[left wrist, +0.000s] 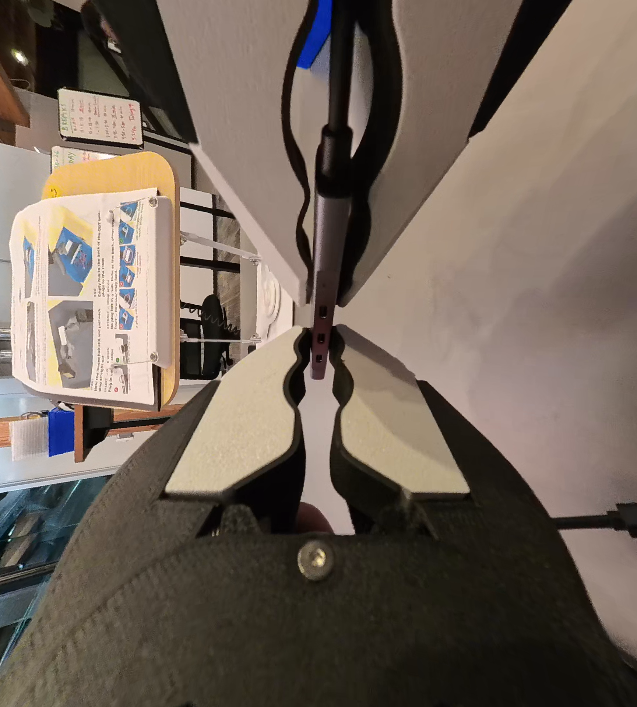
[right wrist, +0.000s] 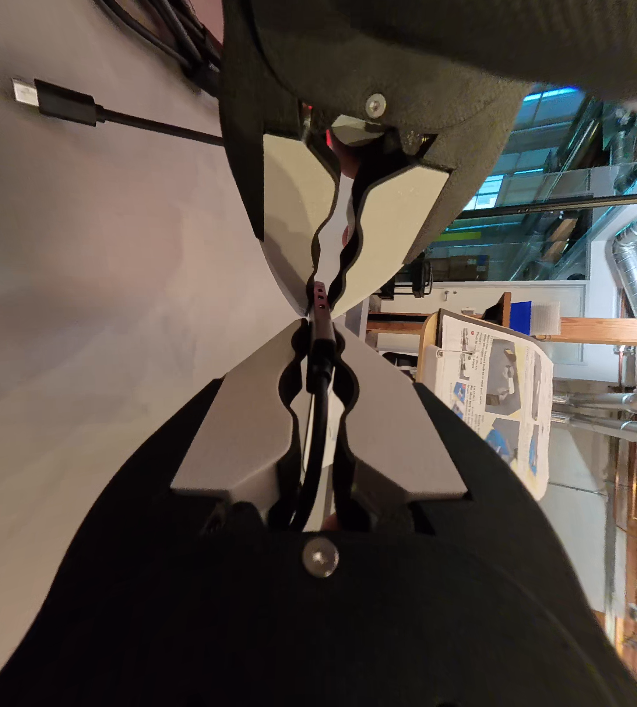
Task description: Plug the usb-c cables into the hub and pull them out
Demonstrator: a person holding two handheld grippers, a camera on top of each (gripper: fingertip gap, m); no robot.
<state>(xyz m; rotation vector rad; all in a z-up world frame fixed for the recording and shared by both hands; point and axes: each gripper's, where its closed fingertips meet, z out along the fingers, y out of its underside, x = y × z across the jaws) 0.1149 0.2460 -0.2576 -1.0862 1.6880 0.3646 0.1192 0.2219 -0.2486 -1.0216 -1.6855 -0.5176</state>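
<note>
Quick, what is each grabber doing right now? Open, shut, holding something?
Left gripper: shut on one end of the hub.
Right gripper: shut on the hub's other end, by its black cable.

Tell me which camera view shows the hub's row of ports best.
The left wrist view. There the hub faces the camera edge-on, with three small ports in a row visible between the two grippers' fingertips. In the right wrist view the hub is small, mostly hidden behind fingertips, with only a short stretch of its port edge showing.

Warm, dim indoor light, strong wide-angle warping, soft shadows, blurred edges throughout.
</note>
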